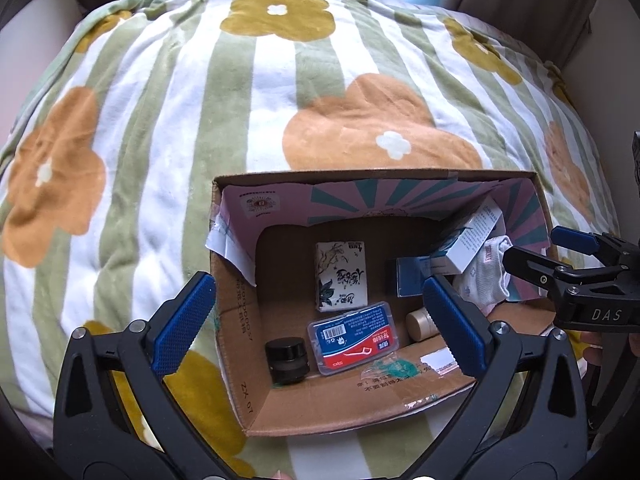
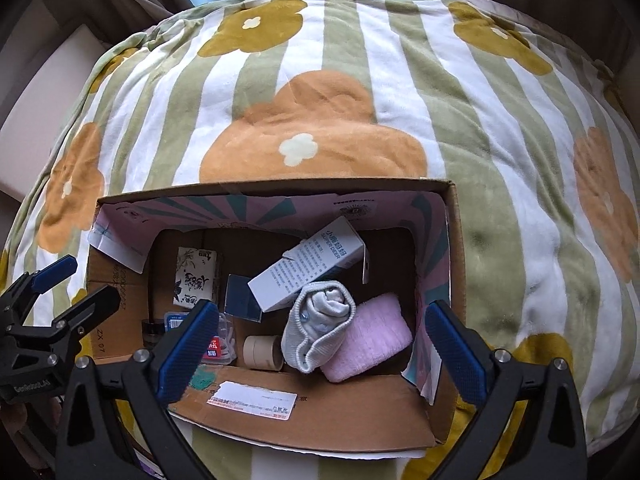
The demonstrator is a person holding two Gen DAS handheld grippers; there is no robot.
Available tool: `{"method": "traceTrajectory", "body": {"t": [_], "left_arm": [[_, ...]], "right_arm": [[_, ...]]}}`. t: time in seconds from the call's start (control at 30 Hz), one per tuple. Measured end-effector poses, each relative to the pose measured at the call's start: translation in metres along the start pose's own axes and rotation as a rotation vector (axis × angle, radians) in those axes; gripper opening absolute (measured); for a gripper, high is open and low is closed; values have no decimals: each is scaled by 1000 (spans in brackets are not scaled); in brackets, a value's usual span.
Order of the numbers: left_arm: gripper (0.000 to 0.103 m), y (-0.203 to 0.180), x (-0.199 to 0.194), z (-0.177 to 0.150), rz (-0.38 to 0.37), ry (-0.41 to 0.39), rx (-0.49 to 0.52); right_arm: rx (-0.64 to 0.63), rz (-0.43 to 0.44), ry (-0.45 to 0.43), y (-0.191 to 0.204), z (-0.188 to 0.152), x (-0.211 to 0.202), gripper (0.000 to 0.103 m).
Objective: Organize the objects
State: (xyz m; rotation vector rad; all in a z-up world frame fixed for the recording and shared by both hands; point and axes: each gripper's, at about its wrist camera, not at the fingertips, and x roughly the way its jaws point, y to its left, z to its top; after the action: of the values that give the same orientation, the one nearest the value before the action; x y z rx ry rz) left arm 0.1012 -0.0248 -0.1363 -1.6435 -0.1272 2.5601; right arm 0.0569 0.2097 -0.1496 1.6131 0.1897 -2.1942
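Above the cardboard box (image 2: 256, 412), left gripper (image 1: 320, 328) and right gripper (image 2: 320, 344) spread wide, holding nothing. Inside the box: jar (image 1: 287, 360), floss case (image 1: 354, 336), sock roll (image 2: 320, 320). Withdraw straight upward, clear of the box walls.

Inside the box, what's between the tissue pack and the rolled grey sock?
A dark blue box and the tilted white carton lie between tissue pack and grey sock, in the right wrist view.

Soft, even daylight fills both fisheye views, and the blanket (image 1: 168, 128) looks bright without glare. Shadow darkens the inside of the cardboard box (image 2: 456, 248). Edges bend strongly and corners vignette black; focus is sharp.
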Motion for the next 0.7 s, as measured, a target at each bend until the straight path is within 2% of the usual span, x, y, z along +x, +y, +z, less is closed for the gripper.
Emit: {"method": "traceTrajectory", "body": {"t": [0.2,0.37,0.7], "left_arm": [[103,-6,-18,13,65,-43,23],[103,-10,-42,28,85,-86,24],[103,-10,-96,58,74,-165,-37]], "right_arm": [[-10,-17,-25,4,7,-14,102],[-14,-53,-64,6,16,-35,102],[-4,-116,-135,5,38,-90,102]]}}
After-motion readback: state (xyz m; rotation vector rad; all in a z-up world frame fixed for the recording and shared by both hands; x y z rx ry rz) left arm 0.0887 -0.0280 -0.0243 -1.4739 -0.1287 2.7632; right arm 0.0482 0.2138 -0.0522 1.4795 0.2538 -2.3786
